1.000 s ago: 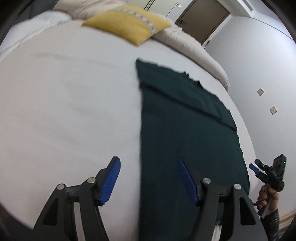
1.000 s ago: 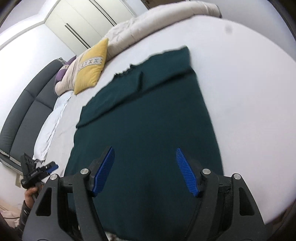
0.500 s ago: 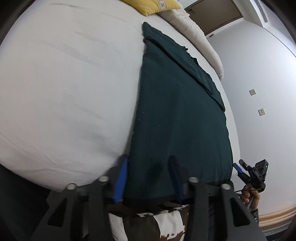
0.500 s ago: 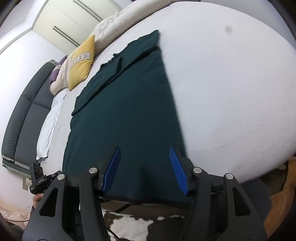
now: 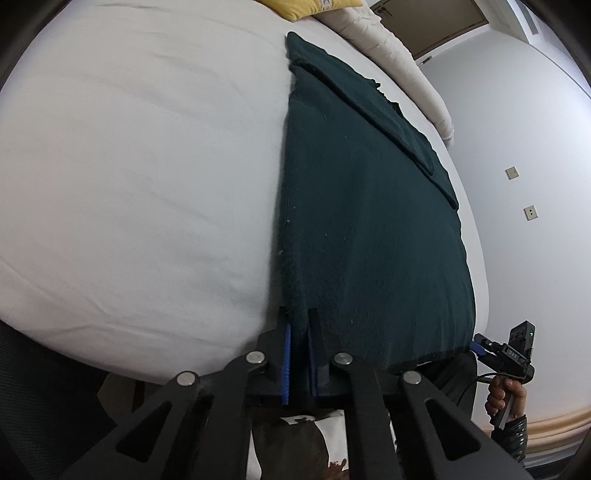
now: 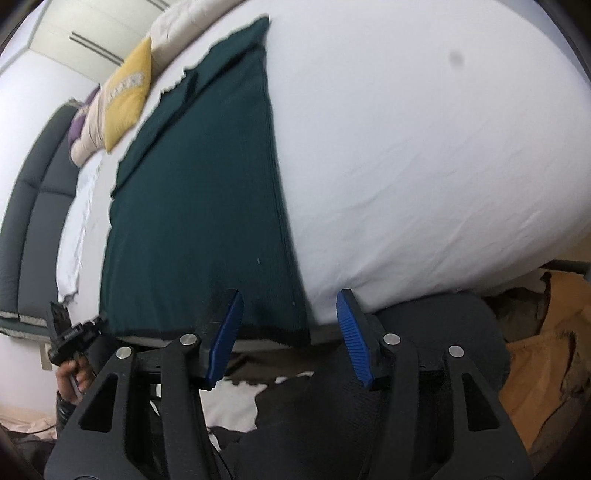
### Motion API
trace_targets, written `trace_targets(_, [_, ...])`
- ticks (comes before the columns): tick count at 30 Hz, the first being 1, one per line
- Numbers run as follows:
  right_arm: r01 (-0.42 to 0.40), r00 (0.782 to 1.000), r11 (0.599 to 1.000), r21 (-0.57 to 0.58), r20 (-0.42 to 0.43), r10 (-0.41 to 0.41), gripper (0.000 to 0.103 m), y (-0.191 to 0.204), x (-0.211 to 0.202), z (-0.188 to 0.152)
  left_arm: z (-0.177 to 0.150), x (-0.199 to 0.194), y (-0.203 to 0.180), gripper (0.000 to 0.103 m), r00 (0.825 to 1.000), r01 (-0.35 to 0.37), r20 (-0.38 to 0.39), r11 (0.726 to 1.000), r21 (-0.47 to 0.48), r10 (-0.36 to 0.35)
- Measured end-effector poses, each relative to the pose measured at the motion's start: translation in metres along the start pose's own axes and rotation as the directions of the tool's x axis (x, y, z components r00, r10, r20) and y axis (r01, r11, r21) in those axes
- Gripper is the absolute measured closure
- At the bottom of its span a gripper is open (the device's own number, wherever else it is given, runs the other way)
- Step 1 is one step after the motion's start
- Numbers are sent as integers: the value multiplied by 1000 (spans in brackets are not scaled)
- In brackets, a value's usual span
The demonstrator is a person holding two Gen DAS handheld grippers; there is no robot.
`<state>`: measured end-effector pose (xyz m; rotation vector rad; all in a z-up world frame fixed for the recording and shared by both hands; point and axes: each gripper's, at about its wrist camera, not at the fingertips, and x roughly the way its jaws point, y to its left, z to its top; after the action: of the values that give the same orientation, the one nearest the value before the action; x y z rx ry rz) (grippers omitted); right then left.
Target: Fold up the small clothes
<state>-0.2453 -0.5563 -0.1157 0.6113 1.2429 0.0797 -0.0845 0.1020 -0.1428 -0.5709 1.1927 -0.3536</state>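
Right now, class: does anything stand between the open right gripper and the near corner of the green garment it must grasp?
Nothing visible does. The right gripper straddles the near right corner of the green garment with open jaws, while the left gripper is already shut on the other near corner.

Garment: dark green knitted cloth (image 5: 369,206) spread flat on the white bed sheet (image 5: 140,166), far end folded over
Left gripper (image 5: 298,354): blue ribbed fingers (image 5: 286,363) pinched on the cloth's near left corner at the bed's edge
Right gripper (image 5: 508,352): black, hand-held, just beside the near right corner; jaw state unclear
Background: yellow cushion (image 5: 314,5), brown door (image 5: 432,22)
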Motion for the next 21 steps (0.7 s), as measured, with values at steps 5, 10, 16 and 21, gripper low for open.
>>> trace_targets(5, [29,999,1000,-4,-36,-29,57,2,12,4,1,0,-2,95,1000,-1,-7,1000,10,1])
trace_targets(10, [32,998,999,-28,-62,-33,94,4,14,3,0,-1,-2,95,1000,3,-10,1000,20,-3])
trace_targets(16, [-60,998,998,-25,7,61,97,11,-1,2,3,-15,-5,96,999,47,9,999,15,-47])
trace_targets(21, [-196,975,981,-11,106,196,98,18,-32,12,10,-33,-12,96,992,119,44,993,4,-119])
